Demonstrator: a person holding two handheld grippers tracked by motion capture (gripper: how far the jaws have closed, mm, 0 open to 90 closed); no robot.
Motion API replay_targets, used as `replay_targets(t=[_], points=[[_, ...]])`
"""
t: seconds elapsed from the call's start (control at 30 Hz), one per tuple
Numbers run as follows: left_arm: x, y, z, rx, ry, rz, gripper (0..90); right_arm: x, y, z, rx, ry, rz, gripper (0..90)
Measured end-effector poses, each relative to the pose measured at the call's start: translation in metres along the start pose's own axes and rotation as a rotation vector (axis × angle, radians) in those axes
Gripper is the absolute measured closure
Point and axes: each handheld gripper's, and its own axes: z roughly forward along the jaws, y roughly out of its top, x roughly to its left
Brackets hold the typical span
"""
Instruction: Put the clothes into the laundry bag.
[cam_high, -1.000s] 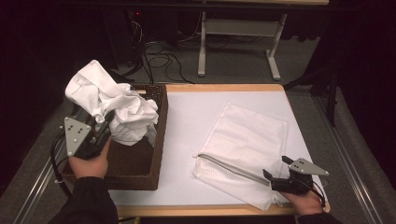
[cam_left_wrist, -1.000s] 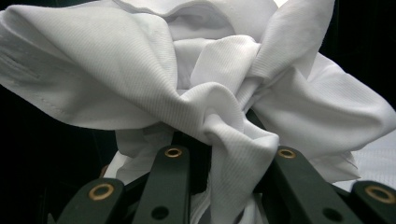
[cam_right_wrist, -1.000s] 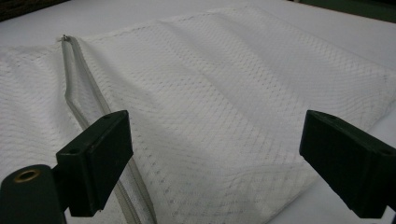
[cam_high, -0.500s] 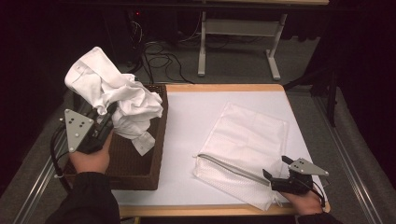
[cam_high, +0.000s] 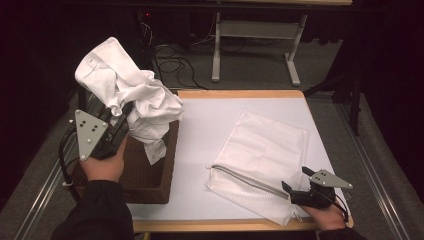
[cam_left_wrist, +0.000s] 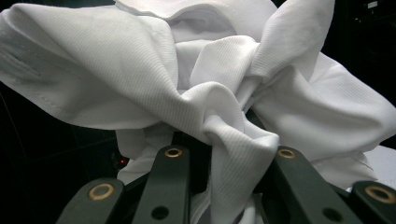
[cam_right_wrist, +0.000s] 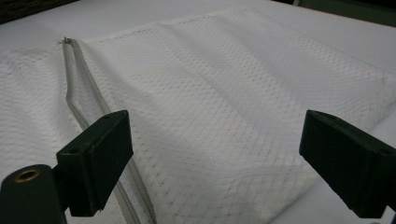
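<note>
a table with a white top (cam_high: 210, 125) seen from above, a person's hands coming in from the bottom edge. the left gripper (cam_high: 117, 131) is raised over a dark woven basket (cam_high: 150, 175) at the table's left side, and it holds up a crumpled white garment (cam_high: 127, 97) — the bundle hangs clear above the basket, its upper end reaching up and to the left past the table edge, a loose end dangling down toward the basket's inside. the left gripper view shows what the high view cannot: the jaws are closed on a twisted fold of the garment (cam_left_wrist: 219, 126), with ribbed white cloth bunched and knotted just beyond them.

on the right half of the table lies a white mesh laundry bag (cam_high: 265, 155), flat, its long axis running from the near edge up and to the right. its grey zipper (cam_high: 245, 177) runs along the near-left side. the right gripper (cam_high: 295, 192) rests low at the bag's near corner. the right gripper view brings out the bag's (cam_right_wrist: 224, 107) honeycomb mesh and the zipper (cam_right_wrist: 86, 107) slanting past the left jaw — the jaws stand wide apart, gripping nothing, with the bag lying between and beyond them.
</note>
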Motion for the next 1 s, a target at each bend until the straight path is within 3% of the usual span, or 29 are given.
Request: replay_targets(t=[0.57, 1.0], points=[[-0.015, 0.023, 0.008, -0.056, -0.03, 0.02, 76.5, 0.0, 0.0, -0.001, -0.003, -0.003, -0.001, 10.3], [-0.053, 0.044, 0.029, -0.094, -0.111, 0.035, 76.5, 0.0, 0.0, 0.0, -0.005, -0.003, -0.004, 10.3]])
